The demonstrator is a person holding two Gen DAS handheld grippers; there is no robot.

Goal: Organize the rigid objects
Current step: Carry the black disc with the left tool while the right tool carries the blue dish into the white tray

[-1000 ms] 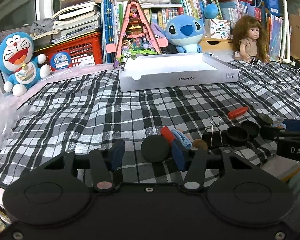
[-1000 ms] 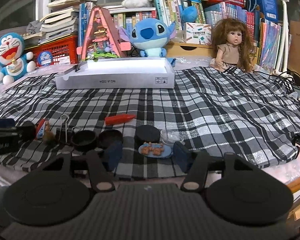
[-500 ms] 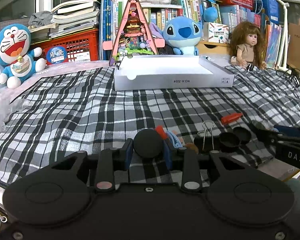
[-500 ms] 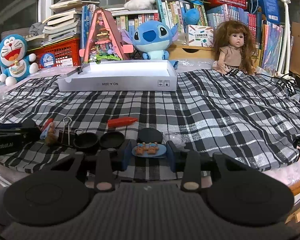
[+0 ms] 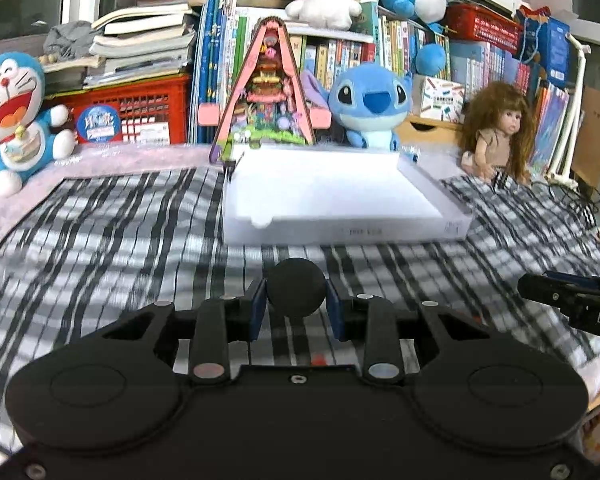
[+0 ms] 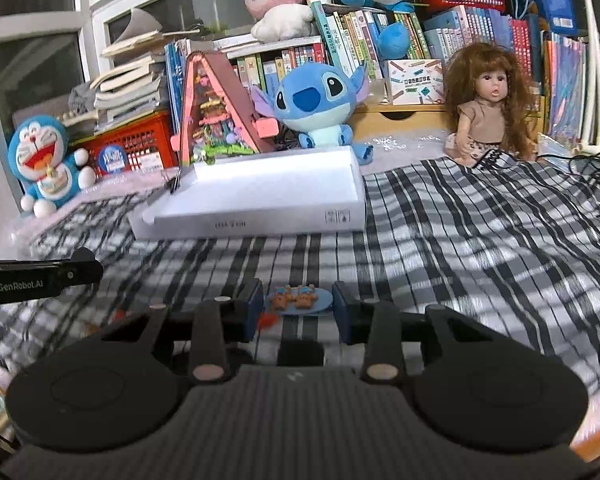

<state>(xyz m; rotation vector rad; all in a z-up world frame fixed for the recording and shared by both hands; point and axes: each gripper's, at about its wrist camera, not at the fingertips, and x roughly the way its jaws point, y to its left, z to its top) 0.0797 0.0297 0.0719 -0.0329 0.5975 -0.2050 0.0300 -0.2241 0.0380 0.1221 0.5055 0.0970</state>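
Gripping one black disc (image 5: 296,288), one blue plaque (image 6: 299,299).

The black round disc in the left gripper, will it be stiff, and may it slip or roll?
The black disc keeps its round shape between the left gripper pads, so probably stiff. Only its curved edges are pinched, so it might pivot or slip. Dropped on edge, it could roll.

"GenRobot.AI" stands on the left hand-held gripper (image 6: 40,278); "DA" shows on the right hand-held gripper (image 5: 580,304); the white box's (image 5: 340,232) label is blurred.
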